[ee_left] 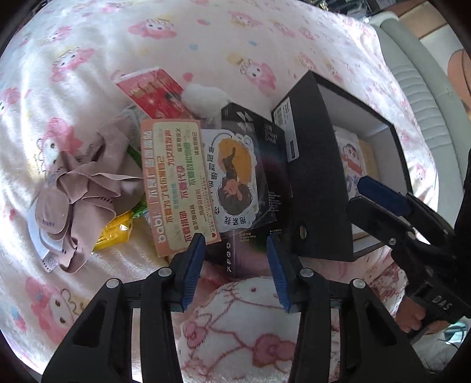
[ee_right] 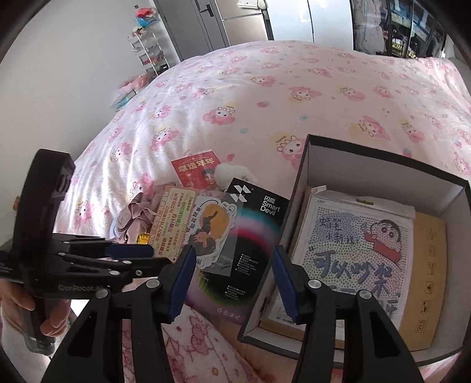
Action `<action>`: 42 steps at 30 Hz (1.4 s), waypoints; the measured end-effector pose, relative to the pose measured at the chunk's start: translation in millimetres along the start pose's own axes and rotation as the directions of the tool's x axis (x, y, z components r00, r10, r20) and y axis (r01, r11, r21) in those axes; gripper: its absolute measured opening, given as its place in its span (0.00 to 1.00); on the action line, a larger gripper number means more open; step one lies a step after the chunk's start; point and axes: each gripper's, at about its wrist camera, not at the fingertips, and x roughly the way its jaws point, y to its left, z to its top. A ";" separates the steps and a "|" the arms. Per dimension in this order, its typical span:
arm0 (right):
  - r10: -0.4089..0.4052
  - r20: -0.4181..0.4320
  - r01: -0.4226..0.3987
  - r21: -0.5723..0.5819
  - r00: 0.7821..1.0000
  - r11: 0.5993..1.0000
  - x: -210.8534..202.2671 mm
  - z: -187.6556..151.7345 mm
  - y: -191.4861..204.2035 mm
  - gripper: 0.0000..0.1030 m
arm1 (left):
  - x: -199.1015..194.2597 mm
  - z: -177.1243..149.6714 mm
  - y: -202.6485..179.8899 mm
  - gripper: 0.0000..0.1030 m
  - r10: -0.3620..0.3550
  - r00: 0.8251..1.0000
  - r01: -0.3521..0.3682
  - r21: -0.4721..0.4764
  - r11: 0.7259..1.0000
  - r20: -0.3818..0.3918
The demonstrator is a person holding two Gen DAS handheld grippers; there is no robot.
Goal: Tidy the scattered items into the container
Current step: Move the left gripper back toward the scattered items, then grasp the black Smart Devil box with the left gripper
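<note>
A black open box (ee_left: 318,182) (ee_right: 382,173) lies on the pink bed with a cartoon sheet (ee_right: 353,253) and a tan card (ee_right: 426,271) inside. Left of it lie a black Smart Devil package (ee_left: 265,165) (ee_right: 250,253), a sticker card (ee_left: 232,176) (ee_right: 209,229), an orange text card (ee_left: 176,182) (ee_right: 173,221), a red card (ee_left: 153,91) (ee_right: 197,171), a mauve cloth (ee_left: 79,200) (ee_right: 135,215), a yellow packet (ee_left: 117,229) and a white fluffy item (ee_left: 203,97) (ee_right: 232,173). My left gripper (ee_left: 235,250) (ee_right: 150,256) is open and empty over the black package's near end. My right gripper (ee_right: 232,265) (ee_left: 357,191) is open and empty above the box's left wall.
The bed has a pink cartoon blanket (ee_right: 265,103). A folded plush blanket (ee_left: 250,324) lies at the near edge. A grey bed frame (ee_left: 426,88) runs along the right. A white shelf rack (ee_right: 147,50) and grey cabinets (ee_right: 206,23) stand beyond the bed.
</note>
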 end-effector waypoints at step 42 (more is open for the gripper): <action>0.005 -0.016 -0.003 0.103 1.000 0.995 7.6 -12.6 -18.2 0.44 | 66.2 8.3 2.2 0.51 -0.183 0.970 0.167 -0.107 0.980 -0.161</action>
